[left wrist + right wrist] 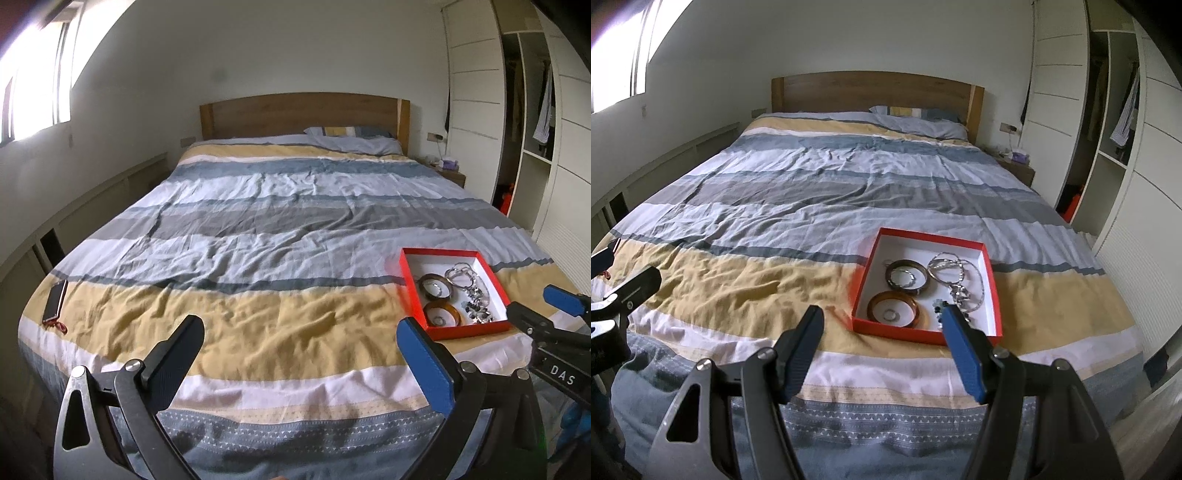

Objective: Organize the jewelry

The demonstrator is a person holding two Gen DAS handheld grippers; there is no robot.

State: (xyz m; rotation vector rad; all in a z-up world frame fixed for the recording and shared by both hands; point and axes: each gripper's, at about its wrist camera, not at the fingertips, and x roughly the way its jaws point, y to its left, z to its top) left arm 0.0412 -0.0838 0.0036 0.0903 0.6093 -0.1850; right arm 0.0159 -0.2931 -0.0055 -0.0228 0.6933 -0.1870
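A shallow red box with a white inside lies on the striped bedspread near the foot of the bed, also seen in the left wrist view as the red box. In it are a dark brown bangle, an amber bangle with a small ring inside it, silver chains and a beaded piece. My right gripper is open and empty, just short of the box's near edge. My left gripper stands wide open over bare bedspread, left of the box, holding nothing.
A phone in a dark case lies at the bed's left foot corner. A pillow and a wooden headboard are at the far end. A bedside table and an open wardrobe stand to the right.
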